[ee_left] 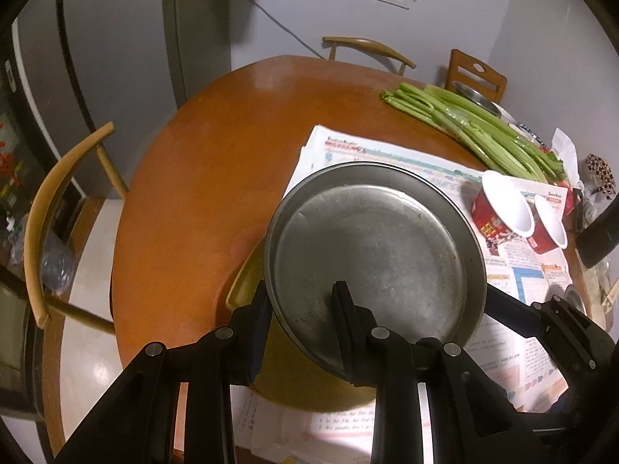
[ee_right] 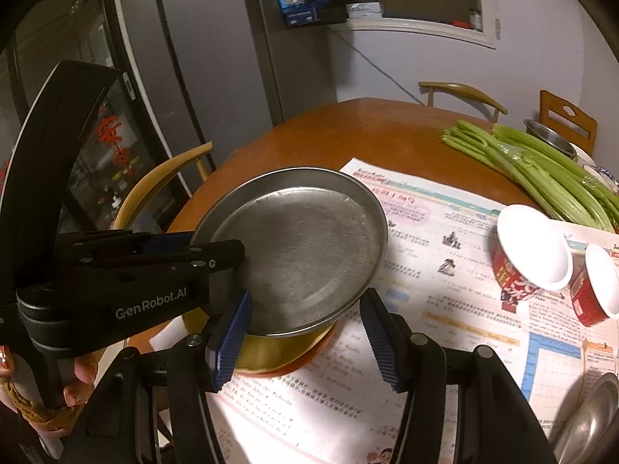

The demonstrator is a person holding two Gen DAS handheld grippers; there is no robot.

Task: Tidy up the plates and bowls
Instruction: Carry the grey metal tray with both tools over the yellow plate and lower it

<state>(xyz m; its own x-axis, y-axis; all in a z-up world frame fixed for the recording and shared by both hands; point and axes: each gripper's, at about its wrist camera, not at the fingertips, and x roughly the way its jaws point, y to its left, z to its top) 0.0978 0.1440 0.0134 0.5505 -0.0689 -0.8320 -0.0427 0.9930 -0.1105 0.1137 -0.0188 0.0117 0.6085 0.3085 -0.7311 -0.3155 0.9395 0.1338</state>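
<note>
A round steel plate (ee_left: pixel 379 255) (ee_right: pixel 309 247) hangs tilted above the round wooden table (ee_left: pixel 216 178). My left gripper (ee_left: pixel 301 297) (ee_right: pixel 236 247) is shut on the plate's near-left rim, one finger under it and one on top. Beneath the plate a yellow dish (ee_right: pixel 271 348) (ee_left: pixel 240 286) lies on the table. My right gripper (ee_right: pixel 305 301) stands open below the plate's near edge, its pads apart and pressing on nothing. One of its fingers (ee_left: pixel 510 309) shows by the plate's right edge. Two red paper bowls (ee_right: pixel 534 251) (ee_left: pixel 503 208) lie tipped on the newspaper.
Newspaper sheets (ee_right: pixel 445 270) cover the table's right half. Celery stalks (ee_left: pixel 464 127) (ee_right: pixel 541 162) and a small steel bowl (ee_right: pixel 549 135) lie at the far right. Another steel dish (ee_right: pixel 592 417) sits at the near right. Chairs (ee_left: pixel 58 201) ring the table. A hand (ee_right: pixel 77 379) holds the left gripper's handle.
</note>
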